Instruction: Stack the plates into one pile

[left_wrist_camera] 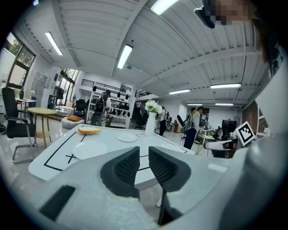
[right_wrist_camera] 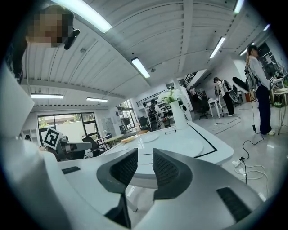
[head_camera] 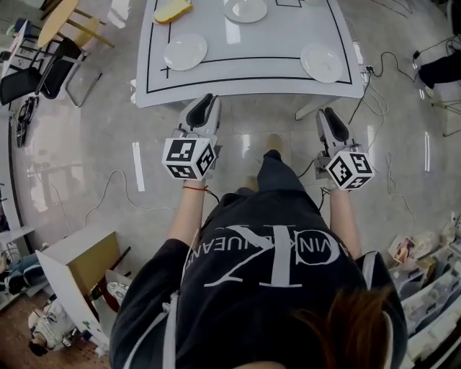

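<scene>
Closest to the camera, the person's dark printed shirt [head_camera: 266,267] filled the lower part of the head view, and both forearms reached forward over the pale tiled floor [head_camera: 108,144]. Ahead of the hands, the left gripper [head_camera: 207,102] and the right gripper [head_camera: 330,115] were held side by side, well apart. Both were aimed at the white table [head_camera: 252,68], with their tips at its near edge. Each gripper's own view showed its jaws a narrow gap apart with nothing between them, the right pair slightly wider than the left, and neither touched a plate. Beyond them, inside a black outline on the table, lay three white plates, each apart from the others. The left plate [head_camera: 185,52] lay near the front left, the right plate [head_camera: 321,63] near the front right corner, and the far plate [head_camera: 245,9] farther back toward the middle. A yellow thing [head_camera: 172,10] lay at the back left, near the far plate. Farthest off, a white vase [left_wrist_camera: 152,122] of flowers stood at the far end of the table.
</scene>
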The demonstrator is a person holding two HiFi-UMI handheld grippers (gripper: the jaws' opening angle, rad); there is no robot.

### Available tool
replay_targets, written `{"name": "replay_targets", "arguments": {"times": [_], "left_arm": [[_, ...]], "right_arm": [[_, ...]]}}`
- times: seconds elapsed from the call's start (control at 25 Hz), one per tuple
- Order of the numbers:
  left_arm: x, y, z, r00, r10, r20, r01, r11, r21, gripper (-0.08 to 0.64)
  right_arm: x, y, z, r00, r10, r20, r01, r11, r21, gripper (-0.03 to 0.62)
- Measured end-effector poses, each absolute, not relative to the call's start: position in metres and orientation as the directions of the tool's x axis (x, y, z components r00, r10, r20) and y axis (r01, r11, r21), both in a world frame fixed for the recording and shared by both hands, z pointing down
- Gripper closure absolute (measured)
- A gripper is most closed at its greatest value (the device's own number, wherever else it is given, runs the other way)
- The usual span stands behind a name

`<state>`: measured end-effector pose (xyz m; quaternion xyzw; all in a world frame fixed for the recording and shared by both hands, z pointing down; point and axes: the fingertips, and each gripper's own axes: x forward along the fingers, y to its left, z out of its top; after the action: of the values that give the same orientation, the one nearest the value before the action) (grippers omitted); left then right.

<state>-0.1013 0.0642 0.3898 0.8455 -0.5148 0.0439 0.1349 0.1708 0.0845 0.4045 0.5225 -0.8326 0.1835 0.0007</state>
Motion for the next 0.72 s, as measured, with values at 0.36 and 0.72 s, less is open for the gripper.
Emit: {"name": "replay_targets", "arguments": {"times": [0.36,0.72], "left_arm": [[-0.04,-0.009,0.397,0.526,-0.809,0.263,-0.85,-0.488,0.199,0.491],[0.01,-0.061,0.419,0.563,-0.754,0.338,-0.826,-0.514,0.23,0.491]], "right_arm": [[0.218,0.018,0.422,-0.415,-0.877,0.241,-0.885,0.329,-0.328,0.488],[0.258,-0.045,0.446,-0.386,-0.852,0.354,-0.908,0.284,-0.307,0.488]]}}
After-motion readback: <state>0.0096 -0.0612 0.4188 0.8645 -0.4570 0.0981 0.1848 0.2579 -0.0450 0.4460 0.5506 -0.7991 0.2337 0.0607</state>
